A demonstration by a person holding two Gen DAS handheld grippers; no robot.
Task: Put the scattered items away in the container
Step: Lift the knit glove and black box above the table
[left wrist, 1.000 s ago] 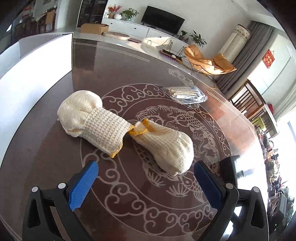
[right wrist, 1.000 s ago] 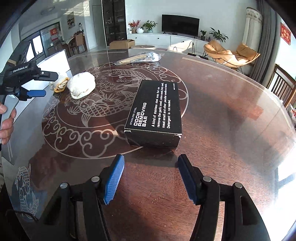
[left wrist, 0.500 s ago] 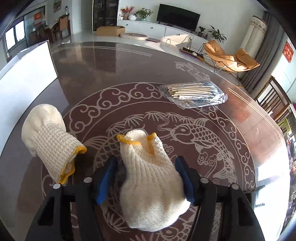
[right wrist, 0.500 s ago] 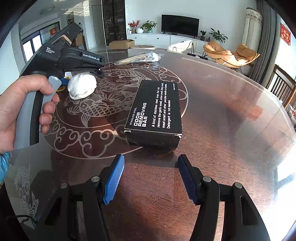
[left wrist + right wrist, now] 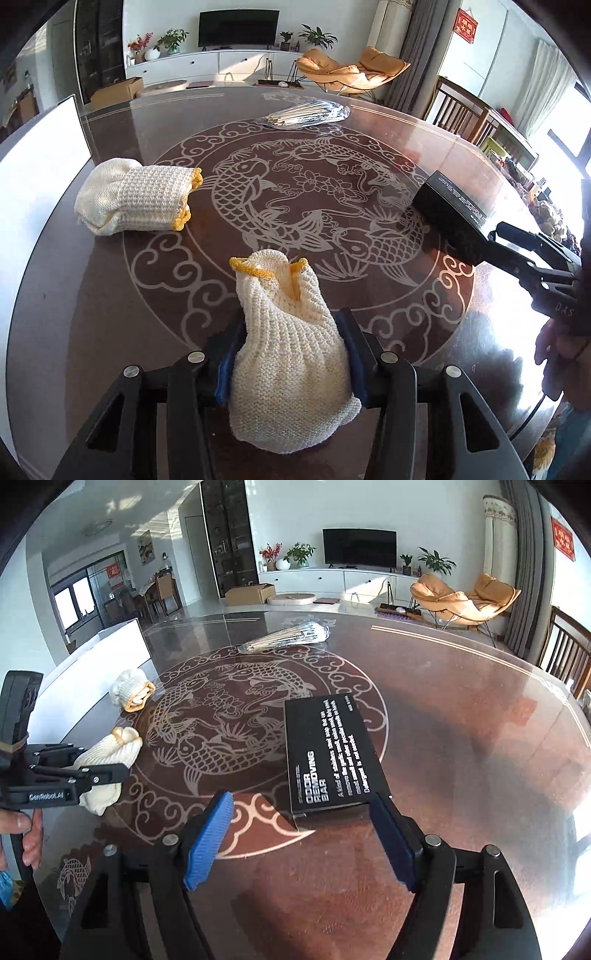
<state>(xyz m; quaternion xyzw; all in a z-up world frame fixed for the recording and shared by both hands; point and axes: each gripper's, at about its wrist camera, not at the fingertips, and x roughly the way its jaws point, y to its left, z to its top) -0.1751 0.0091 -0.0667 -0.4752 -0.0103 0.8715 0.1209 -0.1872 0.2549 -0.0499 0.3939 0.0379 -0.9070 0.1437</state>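
My left gripper [image 5: 291, 332] is shut on a cream knit glove bundle with a yellow cuff [image 5: 288, 339], which also shows in the right wrist view [image 5: 110, 753]. A second glove bundle [image 5: 136, 199] lies on the table at the left, near the white container [image 5: 33, 166]; it also shows in the right wrist view [image 5: 133, 690]. My right gripper [image 5: 303, 827] is open, its fingers either side of the near end of a black box [image 5: 332, 753] marked ODOR REMOVING BAR. A clear bag of chopsticks [image 5: 306, 112] lies at the far side.
The round dark table [image 5: 461, 720] has a glass top with a fish pattern. The white container [image 5: 92, 675] stands along its left edge. Wooden chairs [image 5: 465, 110] stand at the far right. The right gripper's body [image 5: 535, 258] sits over the table's right side.
My left gripper has closed on the nearer glove bundle and drawn it back and away from the other glove. My right gripper has moved forward up to the black box.
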